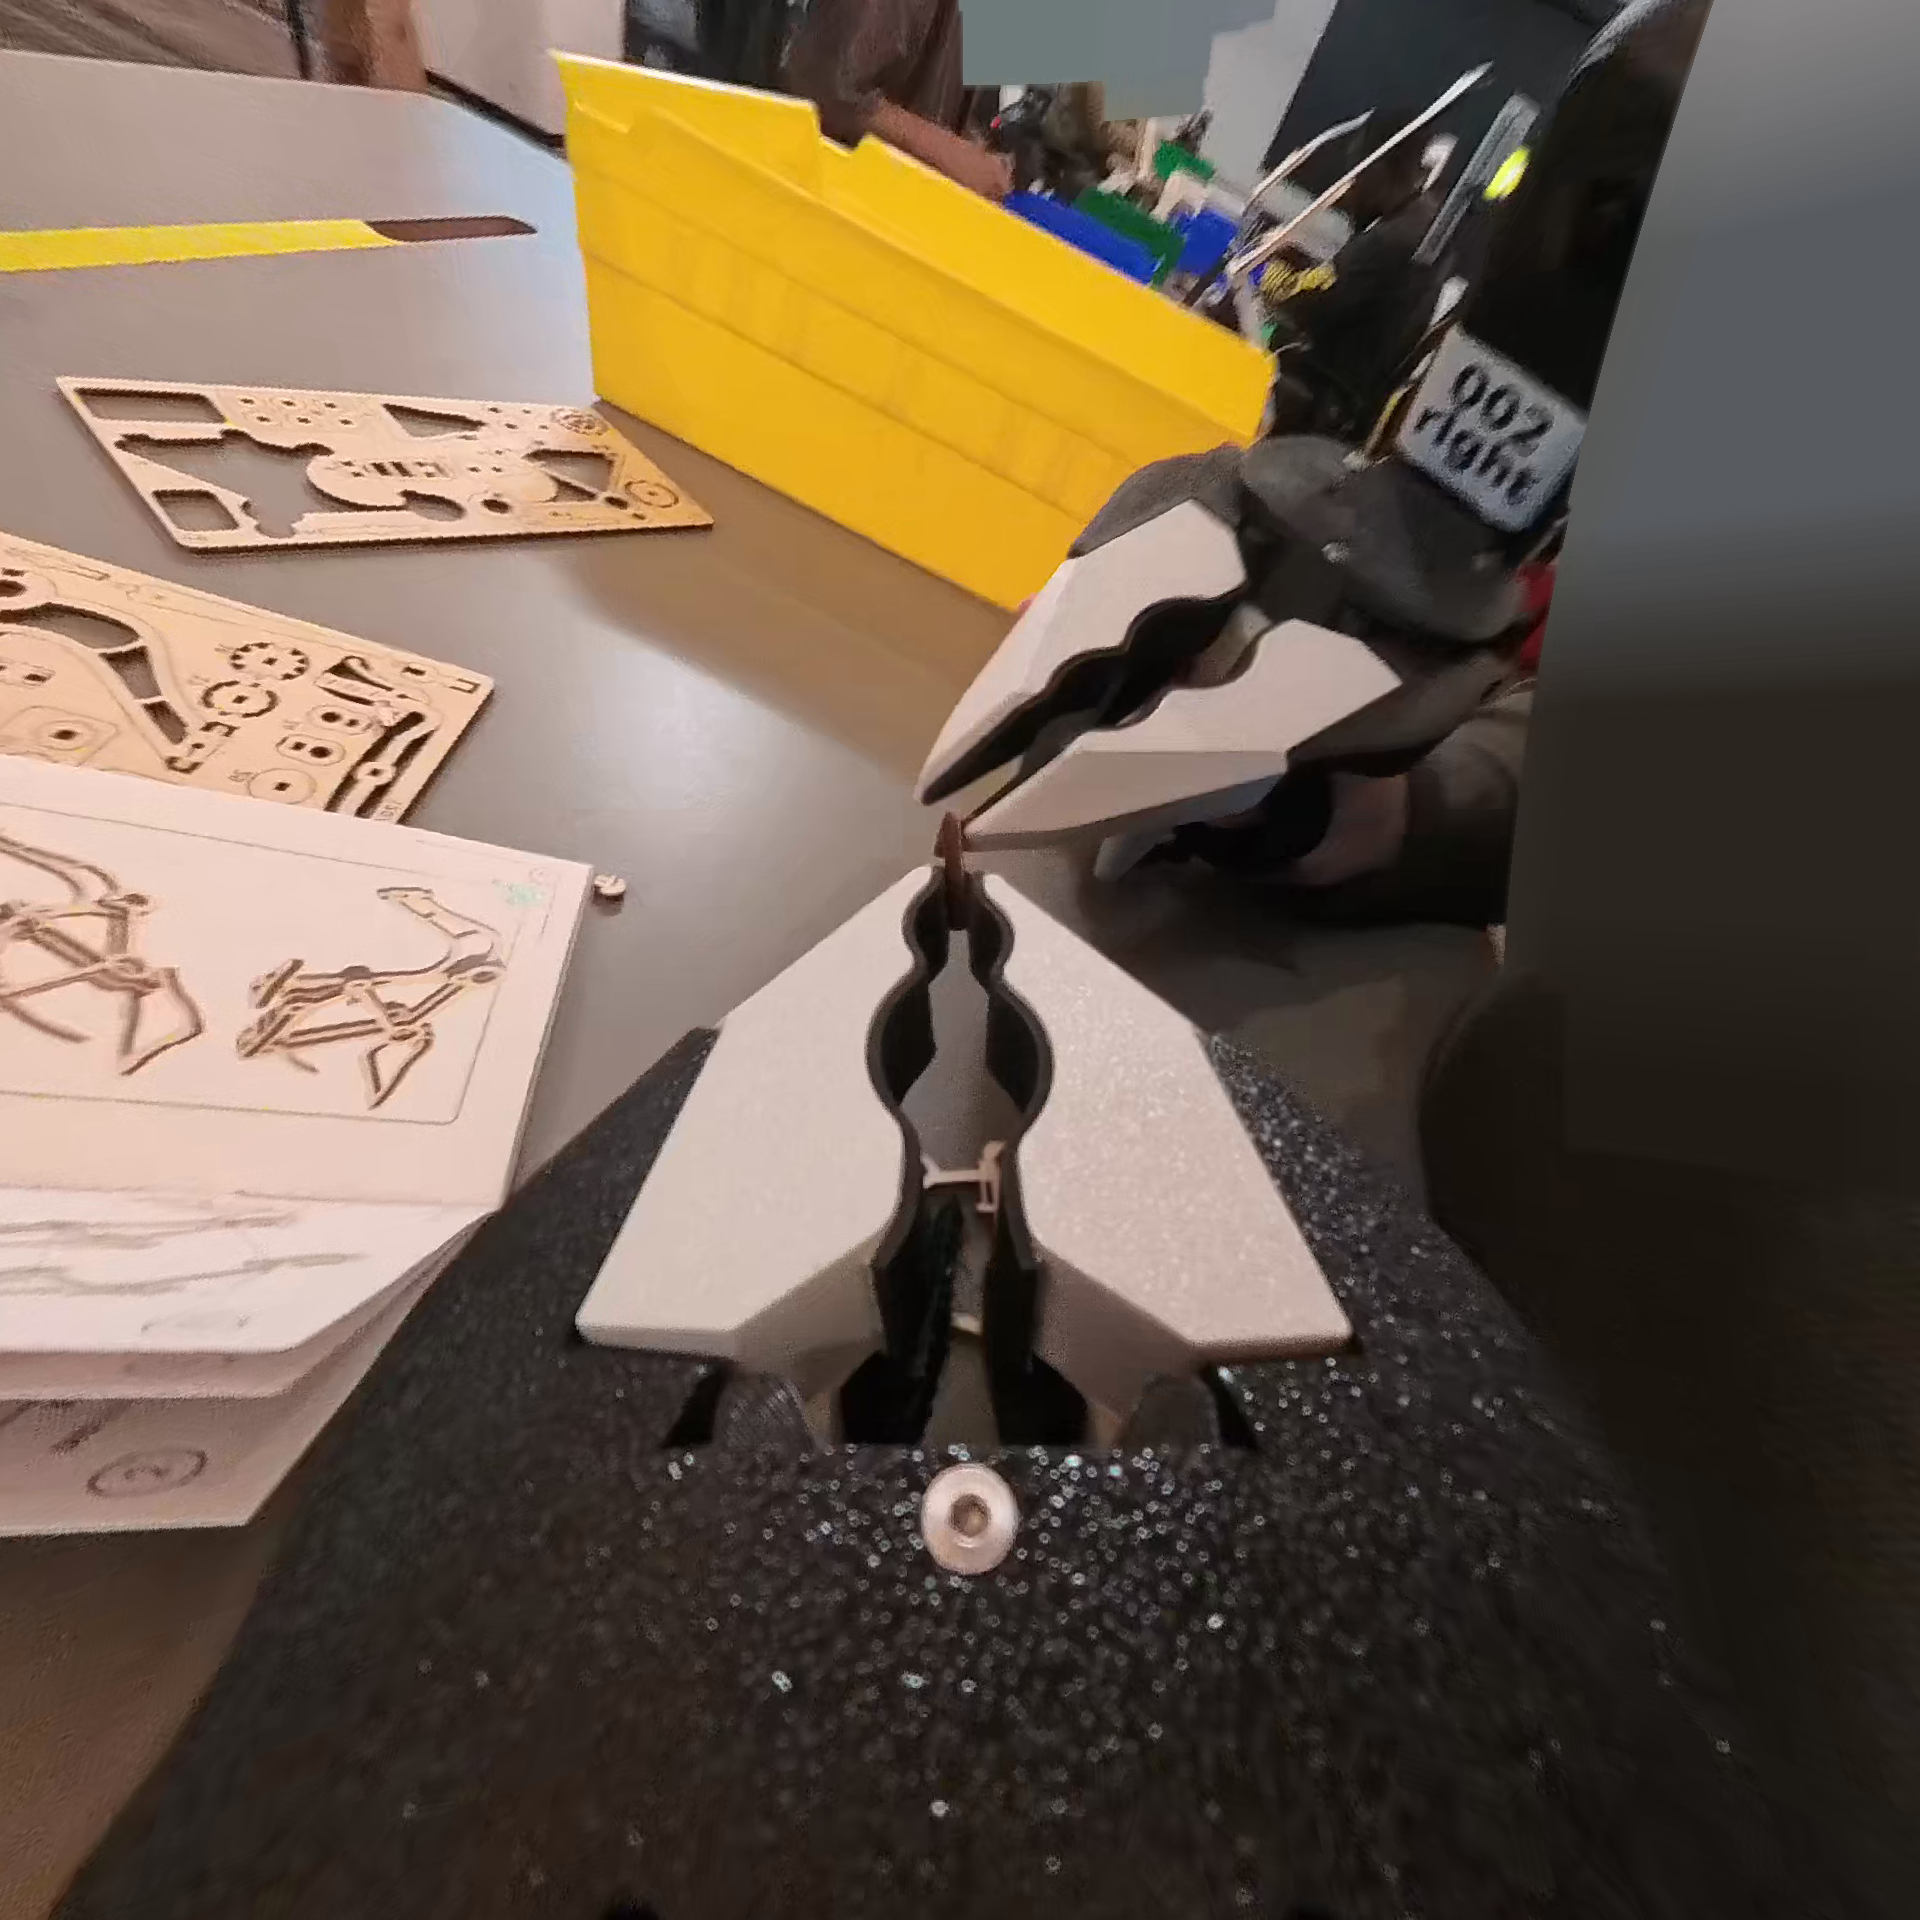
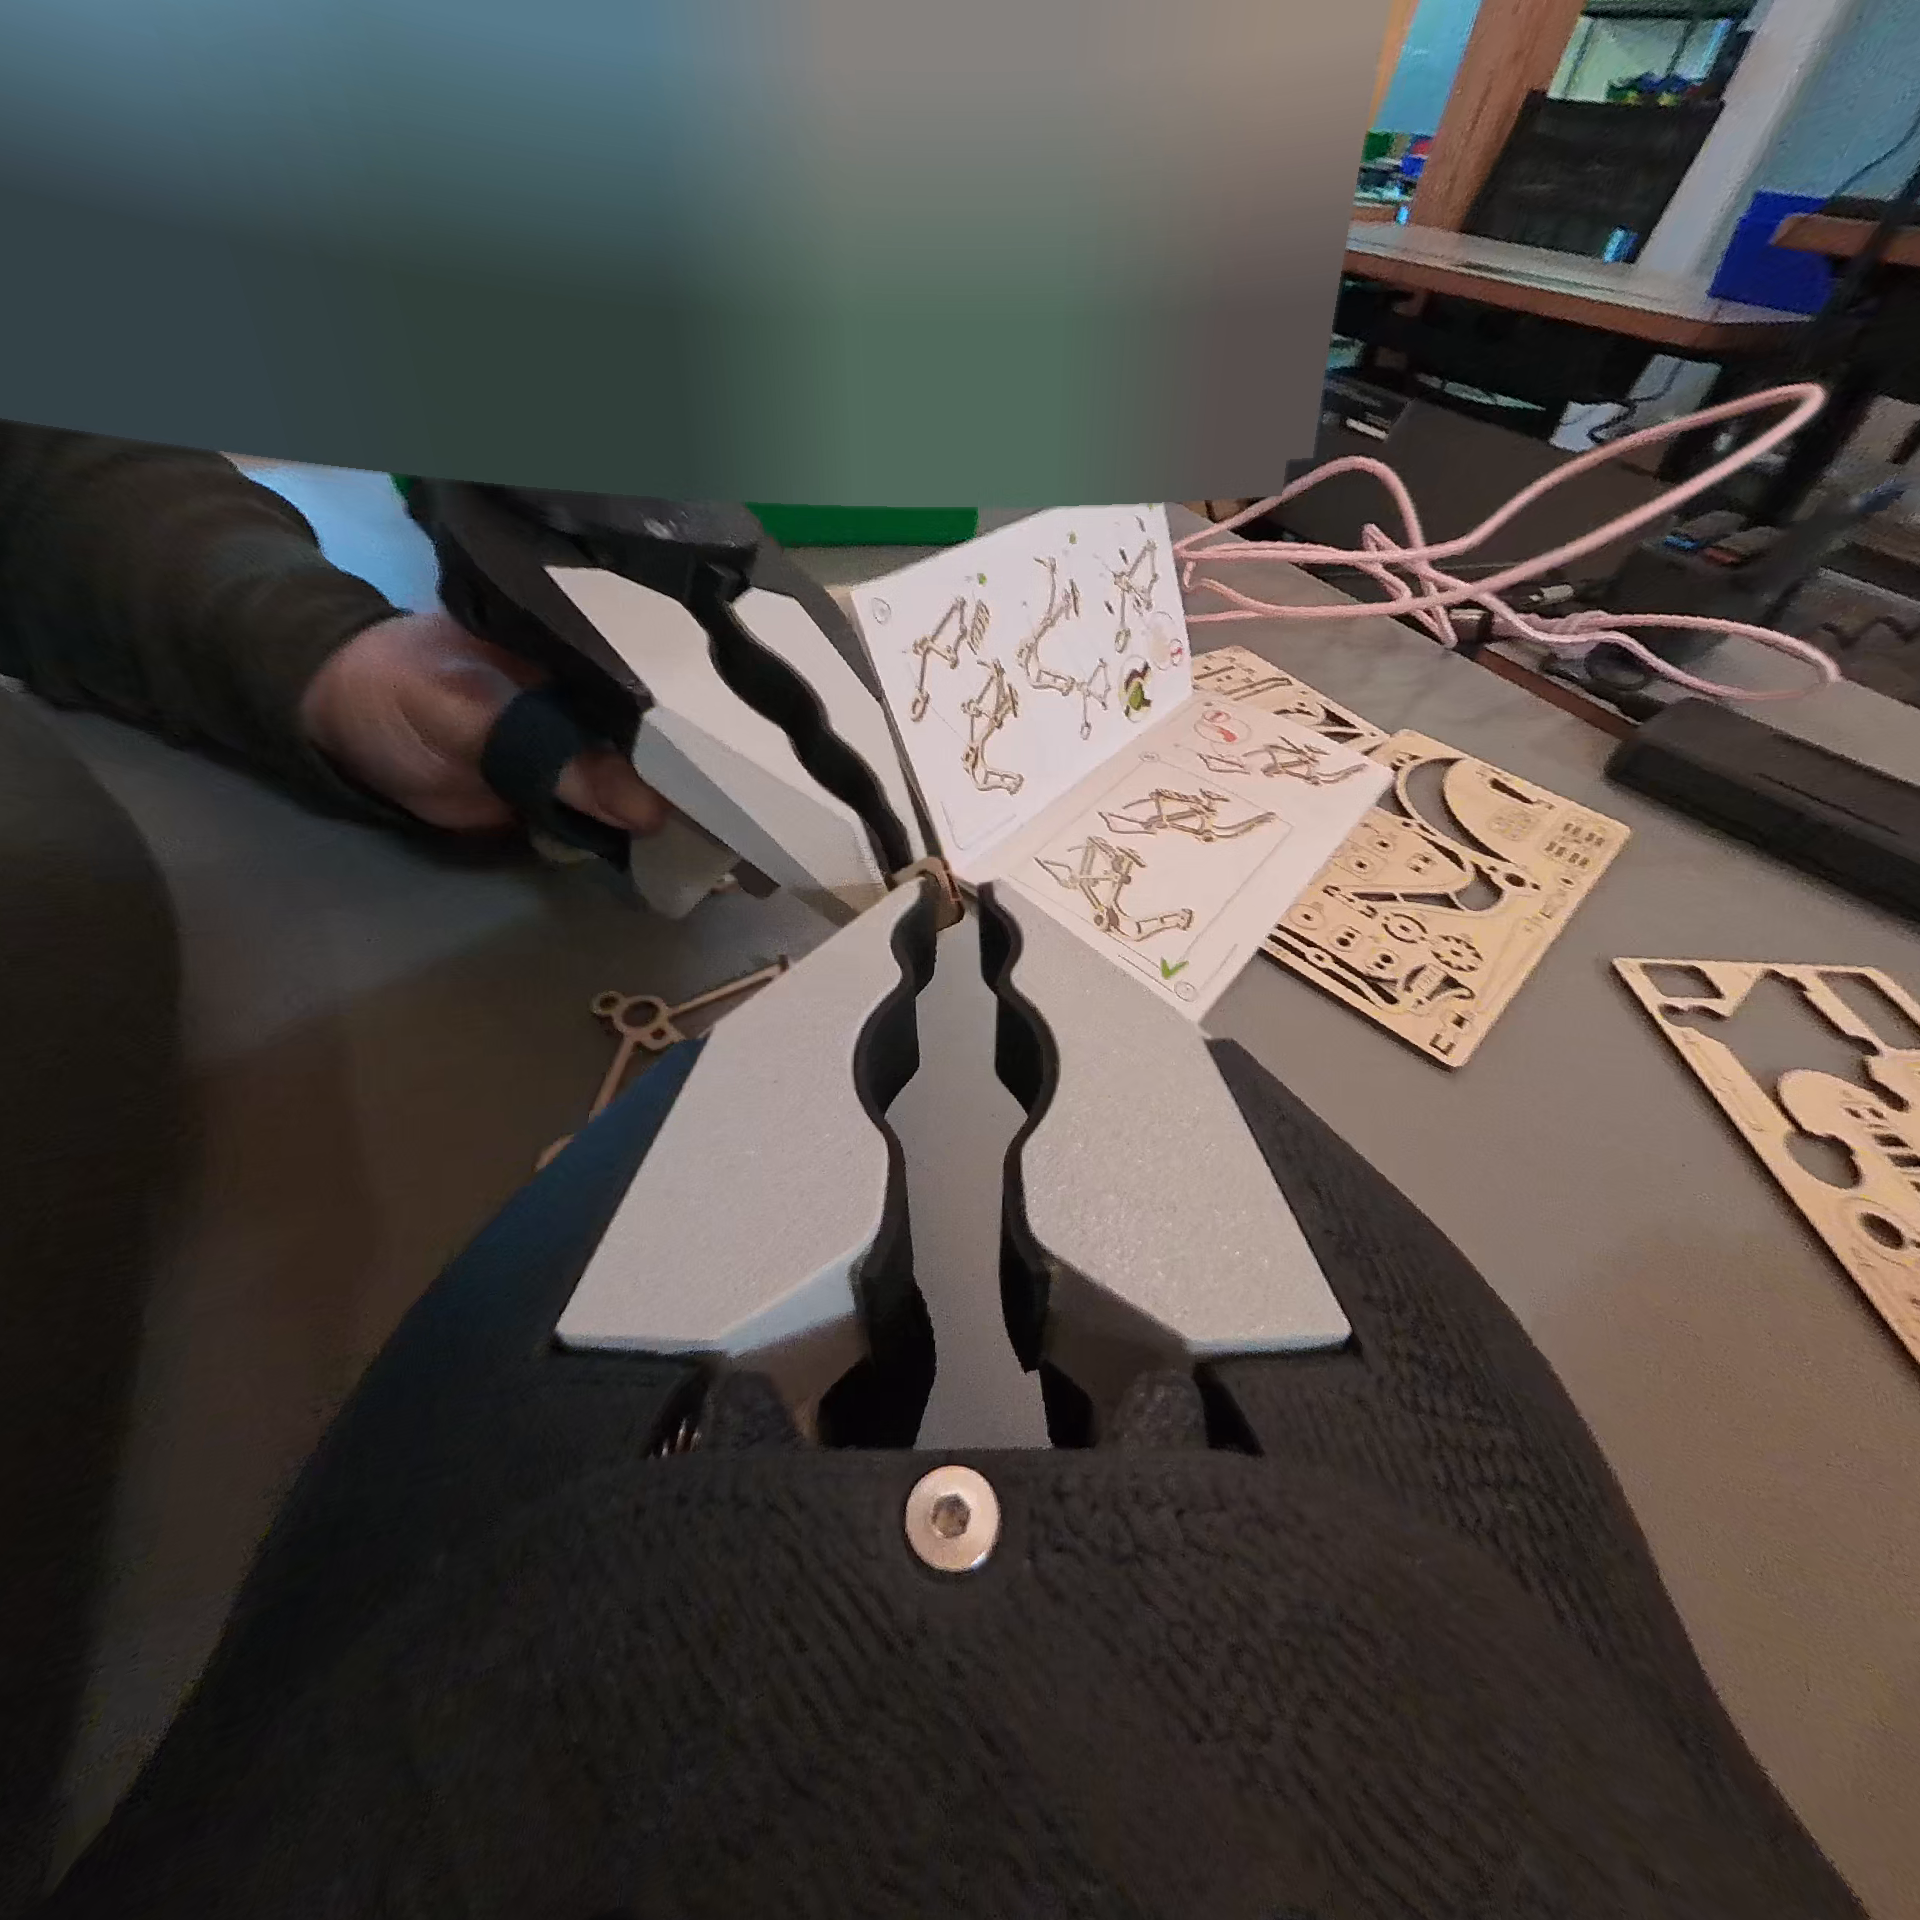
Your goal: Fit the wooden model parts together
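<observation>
Just above the table (image 1: 727,675), the left tongs (image 1: 951,899) are closed on a small wooden piece (image 1: 951,852), pinched edge-on at the very tips. Right tongs (image 2: 948,902) meet it tip to tip, nearly shut, with a small wooden part (image 2: 935,883) at their tips; pad contact on the far side cannot be told. Cut-out wooden sheets (image 1: 384,462), an open instruction booklet (image 2: 1122,810) and a loose strut assembly (image 2: 644,1013) lie on the table. Yellow bin (image 1: 883,332) stands behind.
</observation>
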`<state>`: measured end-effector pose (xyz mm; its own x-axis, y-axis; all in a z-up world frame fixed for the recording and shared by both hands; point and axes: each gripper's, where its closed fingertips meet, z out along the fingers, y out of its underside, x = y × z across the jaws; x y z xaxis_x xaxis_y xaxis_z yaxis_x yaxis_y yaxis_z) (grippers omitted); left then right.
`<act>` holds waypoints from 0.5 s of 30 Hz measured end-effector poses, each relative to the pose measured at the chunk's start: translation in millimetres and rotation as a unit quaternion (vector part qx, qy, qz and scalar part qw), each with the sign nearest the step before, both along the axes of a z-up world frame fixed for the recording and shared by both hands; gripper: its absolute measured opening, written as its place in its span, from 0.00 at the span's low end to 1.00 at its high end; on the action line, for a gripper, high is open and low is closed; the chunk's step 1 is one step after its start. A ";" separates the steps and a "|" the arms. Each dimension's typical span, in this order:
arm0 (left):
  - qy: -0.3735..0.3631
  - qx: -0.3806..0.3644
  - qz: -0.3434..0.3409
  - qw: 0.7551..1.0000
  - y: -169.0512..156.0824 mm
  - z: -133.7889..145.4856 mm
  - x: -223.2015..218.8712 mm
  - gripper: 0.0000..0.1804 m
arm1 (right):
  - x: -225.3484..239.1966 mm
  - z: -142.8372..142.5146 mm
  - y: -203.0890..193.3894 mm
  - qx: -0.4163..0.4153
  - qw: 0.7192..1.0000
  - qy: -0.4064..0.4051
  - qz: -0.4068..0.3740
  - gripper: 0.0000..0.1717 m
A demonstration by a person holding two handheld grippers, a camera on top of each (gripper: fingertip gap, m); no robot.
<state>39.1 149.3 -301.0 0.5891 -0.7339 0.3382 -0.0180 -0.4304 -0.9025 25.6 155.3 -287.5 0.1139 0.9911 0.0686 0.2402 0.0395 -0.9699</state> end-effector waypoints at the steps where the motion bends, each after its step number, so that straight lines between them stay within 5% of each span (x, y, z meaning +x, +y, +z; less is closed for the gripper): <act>1: 0.025 0.007 0.008 1.000 1.1 -3.2 -0.5 0.01 | -0.3 -2.9 1.1 0.006 1.000 -0.009 -0.007 0.03; 15: 0.160 0.094 0.016 0.983 -1.3 -10.1 0.9 0.02 | -0.7 -8.1 -3.4 0.028 0.999 -0.021 0.014 0.01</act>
